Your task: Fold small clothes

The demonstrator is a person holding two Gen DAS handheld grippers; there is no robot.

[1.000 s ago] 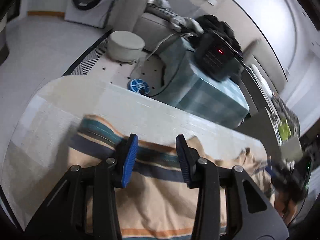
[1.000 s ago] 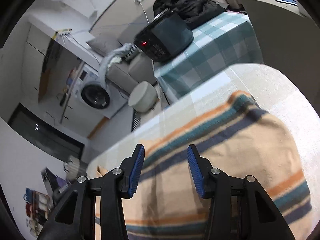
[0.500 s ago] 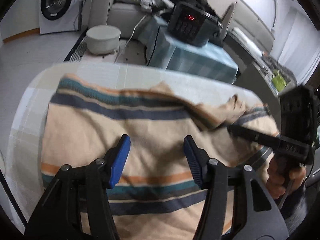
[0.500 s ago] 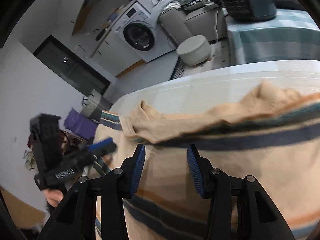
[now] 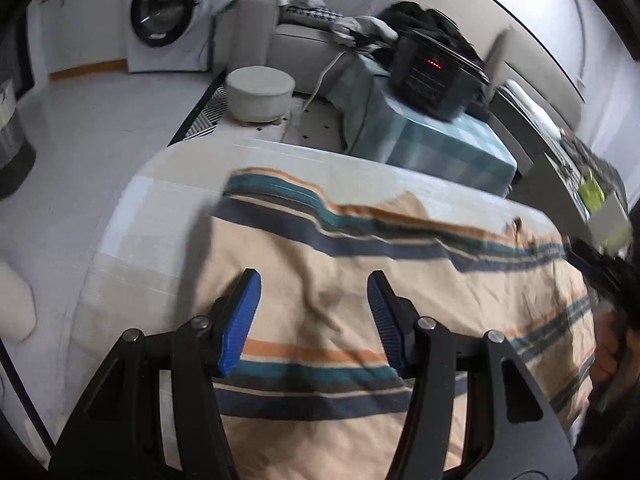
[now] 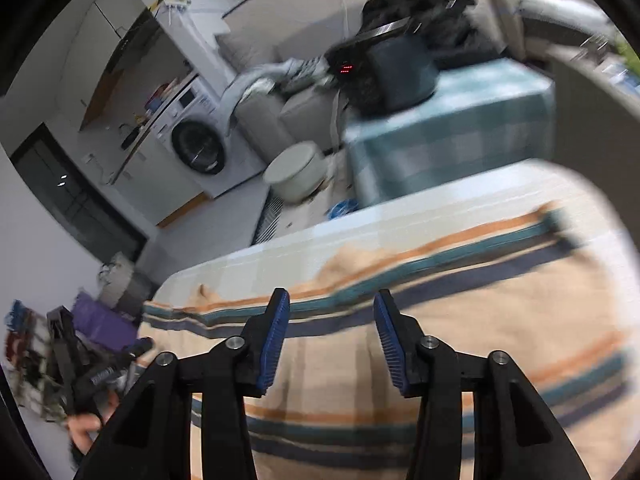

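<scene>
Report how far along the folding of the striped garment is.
Done: the striped garment lies spread on the pale table, though its far edge is rumpled. In hand: nothing; the left gripper and right gripper hang open over the cloth, gripping none of it. Left: no fold is visible yet, so apparently all the folding.

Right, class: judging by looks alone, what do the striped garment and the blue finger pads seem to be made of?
Striped garment: soft matte knit or woven fabric, likely cotton; it wrinkles and drapes. Blue finger pads: probably ribbed rubber or plastic, going by the fine ridges and slight sheen.
</scene>
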